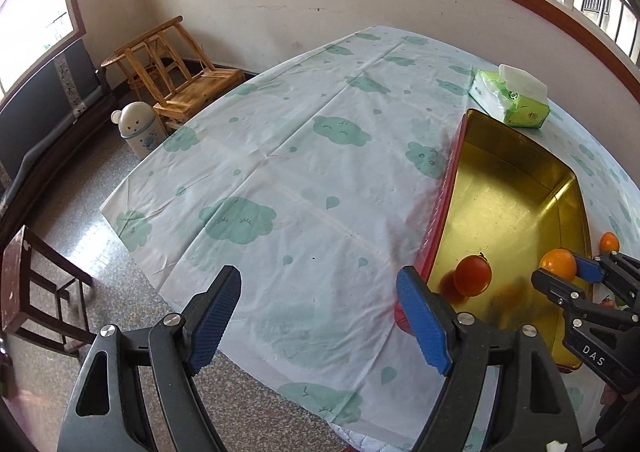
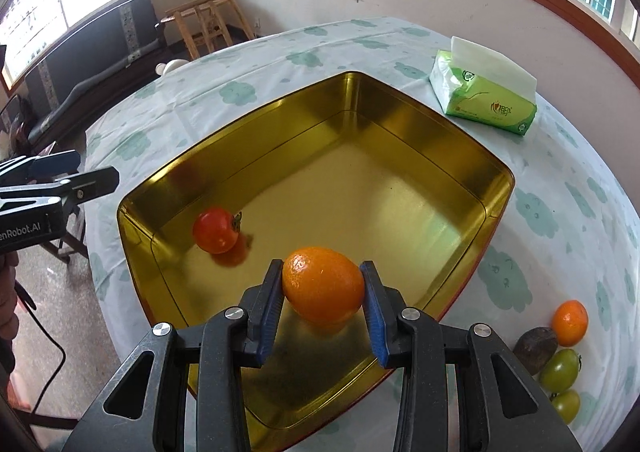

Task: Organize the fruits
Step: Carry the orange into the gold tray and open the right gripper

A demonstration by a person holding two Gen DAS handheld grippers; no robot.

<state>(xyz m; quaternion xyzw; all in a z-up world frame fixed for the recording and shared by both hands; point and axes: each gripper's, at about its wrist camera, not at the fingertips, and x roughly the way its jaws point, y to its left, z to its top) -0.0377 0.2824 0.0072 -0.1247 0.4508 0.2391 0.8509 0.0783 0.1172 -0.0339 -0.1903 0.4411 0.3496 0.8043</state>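
Right wrist view: right hand-held gripper (image 2: 323,286) pinches orange (image 2: 323,284) over tin (image 2: 460,155); lower it before releasing, clear of tomato (image 2: 215,230) at ten o'clock; left hand-held gripper (image 1: 320,316) spread, empty.

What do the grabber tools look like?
Both are black plastic clamps with silver rivets and ribbed blue pads on their fingers. The left gripper has white lettering ending "Robot.AI" and a black cable; the right gripper reads "DAS".

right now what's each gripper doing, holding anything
Left gripper: open, nothing between its jaws.
Right gripper: shut on the orange, held above the gold tin.
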